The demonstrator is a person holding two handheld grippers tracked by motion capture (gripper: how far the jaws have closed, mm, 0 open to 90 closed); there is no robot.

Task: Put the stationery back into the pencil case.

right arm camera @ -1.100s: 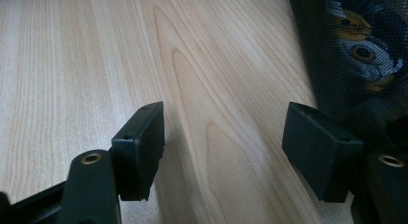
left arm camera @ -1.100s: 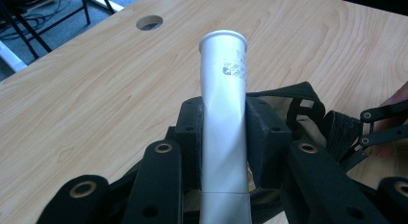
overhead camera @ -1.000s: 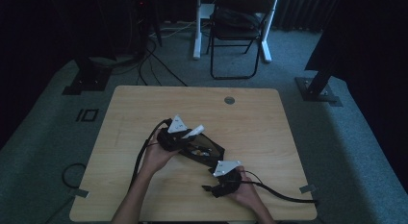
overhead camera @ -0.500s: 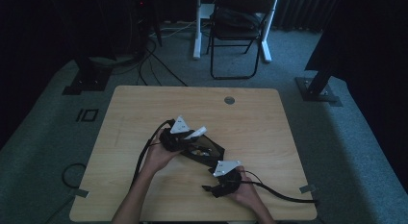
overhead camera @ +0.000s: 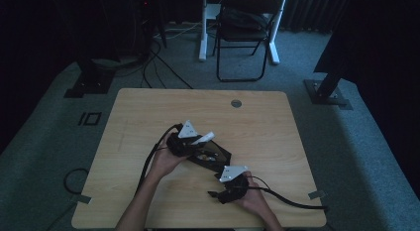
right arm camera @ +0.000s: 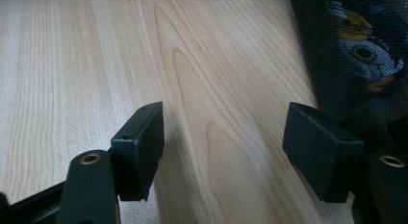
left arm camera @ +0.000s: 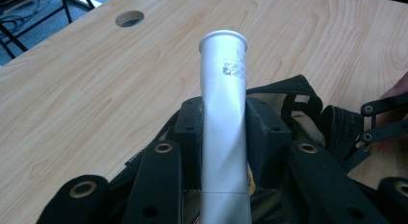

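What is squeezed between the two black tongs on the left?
A white tube, seen in the left gripper view, clamped between the left tongs and sticking out above a black mesh pouch.

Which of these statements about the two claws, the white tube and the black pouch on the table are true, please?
1. The left claw is shut on the white tube. True.
2. The right claw grips the black mesh pouch. False: its jaws stand open over bare wood, the pouch beside them.
3. The tube lies flat on the wooden table. False: the left claw holds it.
4. The table has a round hole. True.
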